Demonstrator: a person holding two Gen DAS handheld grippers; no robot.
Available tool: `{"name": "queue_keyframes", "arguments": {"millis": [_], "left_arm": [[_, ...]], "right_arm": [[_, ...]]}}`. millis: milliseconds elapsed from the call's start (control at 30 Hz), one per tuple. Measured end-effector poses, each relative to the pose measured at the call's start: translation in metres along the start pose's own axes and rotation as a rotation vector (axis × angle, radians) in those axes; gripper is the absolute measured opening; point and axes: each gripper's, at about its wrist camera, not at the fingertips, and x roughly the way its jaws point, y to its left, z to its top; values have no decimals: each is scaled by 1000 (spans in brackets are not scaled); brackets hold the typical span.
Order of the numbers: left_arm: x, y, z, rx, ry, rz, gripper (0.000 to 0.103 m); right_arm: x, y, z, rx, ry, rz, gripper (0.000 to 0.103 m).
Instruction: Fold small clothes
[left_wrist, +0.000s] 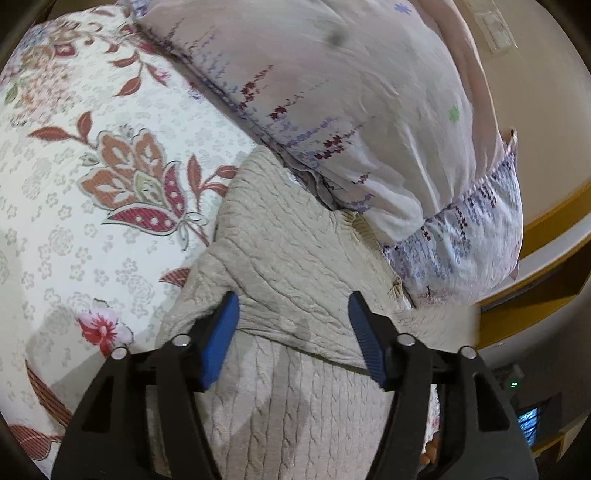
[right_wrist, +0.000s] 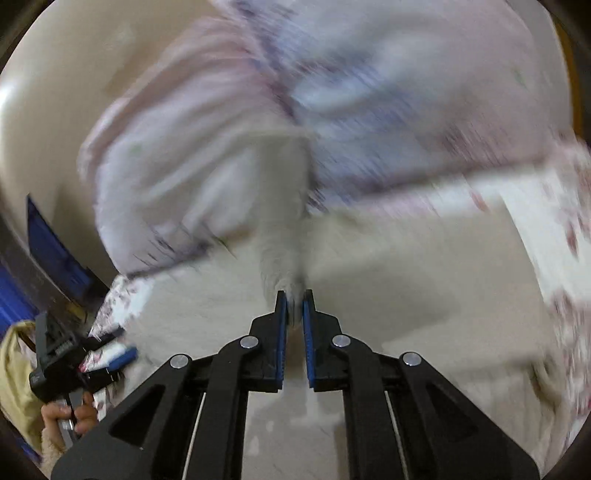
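Observation:
A beige cable-knit sweater (left_wrist: 280, 251) lies on the floral bedspread (left_wrist: 92, 177), partly folded over itself, its far edge tucked against a pillow. My left gripper (left_wrist: 293, 310) is open just above the sweater, blue pads on either side of a fold edge. In the blurred right wrist view my right gripper (right_wrist: 293, 301) is shut on a strip of the sweater (right_wrist: 282, 221), likely a sleeve, which stretches away from the fingertips. The left gripper also shows in the right wrist view (right_wrist: 110, 360) at lower left, held by a hand.
A large pale pillow (left_wrist: 362, 110) with purple flower trim lies against the sweater's far side; it also shows blurred in the right wrist view (right_wrist: 332, 103). A cream wall (left_wrist: 546, 92) and a wooden bed frame edge (left_wrist: 546, 221) are at right.

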Motion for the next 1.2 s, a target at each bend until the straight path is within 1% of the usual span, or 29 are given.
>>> {"name": "queue_keyframes", "arguments": {"millis": [33,67,100,167,267,333,467,533,567,600,633,700,733,767,800,833,900,933,1000,1067,1200], "left_arm": [[1,-3,-1,16,1,3,67],[1,-4,-1,28,1,6,69],[1,-5,-2,36,2,7,70],[2,-6,-3,44,6,4,74],[2,-5,-3,41,11,-4,75],[2,-5,-3,45,12,-5,76],[4,-7,-4,57,13,-4,78],[5,-8,-4,62,13,-2,79],[5,-7,-4,63,13,-3,79],[5,-7,-4,62,12,-3,79],[5,-7,-4,62,12,-3,79],[5,-7,-5,64,12,-4,79],[6,-7,-5,65,11,-4,79],[6,-7,-5,66,11,-4,79],[7,-8,-5,69,10,-2,79],[7,-8,-5,71,10,-1,79],[7,-8,-5,74,11,0,79],[7,-9,-5,76,12,0,79],[7,-9,-5,79,14,-2,79],[6,-9,-6,78,17,-6,81],[0,-9,-10,77,37,-11,84]], "right_arm": [[-1,-11,-4,41,39,5,14],[-2,-22,-7,95,67,11,25],[-5,-30,-8,137,76,23,38],[-13,-46,-4,224,50,68,46],[-17,-68,3,347,27,70,46],[-14,-80,6,409,30,61,45],[-4,-94,13,445,31,50,33],[4,-94,21,432,29,44,25],[5,-94,23,419,33,35,13],[8,-91,28,398,38,22,8],[7,-86,31,372,30,14,8],[-11,-66,39,239,-78,31,7],[-25,-52,41,155,-154,51,7],[-34,-44,41,109,-194,46,7],[-39,-39,40,70,-218,21,7],[-39,-37,40,44,-215,-20,7],[-25,-49,36,68,-143,-118,7],[-18,-57,33,97,-103,-139,7],[-9,-68,25,135,-50,-165,7],[-10,-72,17,140,-49,-179,7],[-17,-66,13,124,-78,-199,7]]}}
